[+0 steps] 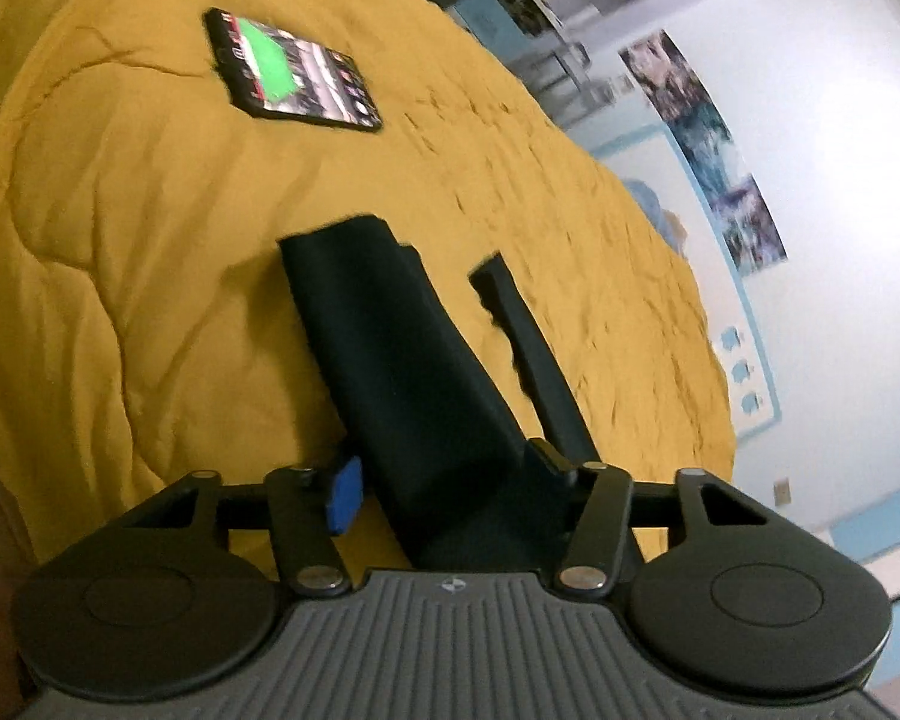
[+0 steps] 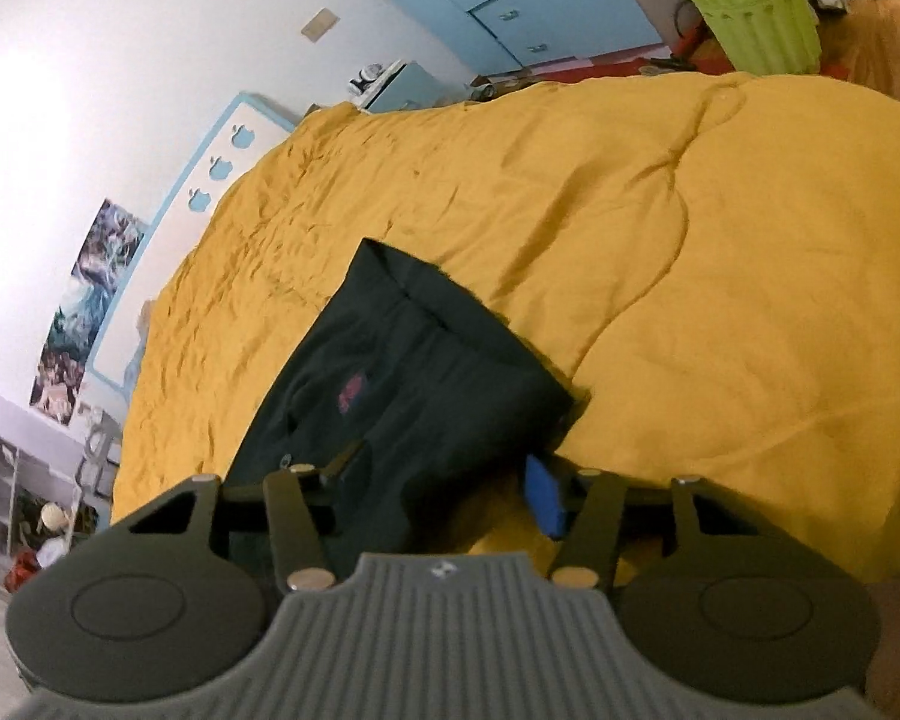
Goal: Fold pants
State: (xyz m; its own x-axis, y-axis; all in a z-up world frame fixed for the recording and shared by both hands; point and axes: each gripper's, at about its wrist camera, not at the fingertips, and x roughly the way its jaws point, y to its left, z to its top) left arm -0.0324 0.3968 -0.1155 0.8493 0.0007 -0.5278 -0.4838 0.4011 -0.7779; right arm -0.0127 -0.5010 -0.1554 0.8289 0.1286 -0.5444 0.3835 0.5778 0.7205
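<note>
Dark folded pants [image 1: 390, 360] lie on a yellow duvet [image 1: 120, 210]. In the left wrist view my left gripper [image 1: 408, 282] has them between its jaws. Its blue pad [image 1: 345, 495] shows at the cloth's left edge. The black right finger [image 1: 528, 354] stands apart from the cloth, with a strip of duvet showing between them. In the right wrist view the pants [image 2: 390, 330], with a small red mark, run into my right gripper [image 2: 444, 402]. Its blue pad [image 2: 546, 504] sits under the folded corner. The fingertips are lost against the dark cloth. Both jaws stand apart.
A phone [image 1: 291, 69] with a lit screen lies on the duvet beyond the pants. A green ribbed bin [image 2: 756, 15] and blue drawers [image 2: 498, 6] stand past the bed's far end. A white wall with posters [image 2: 90, 300] runs along one side of the bed.
</note>
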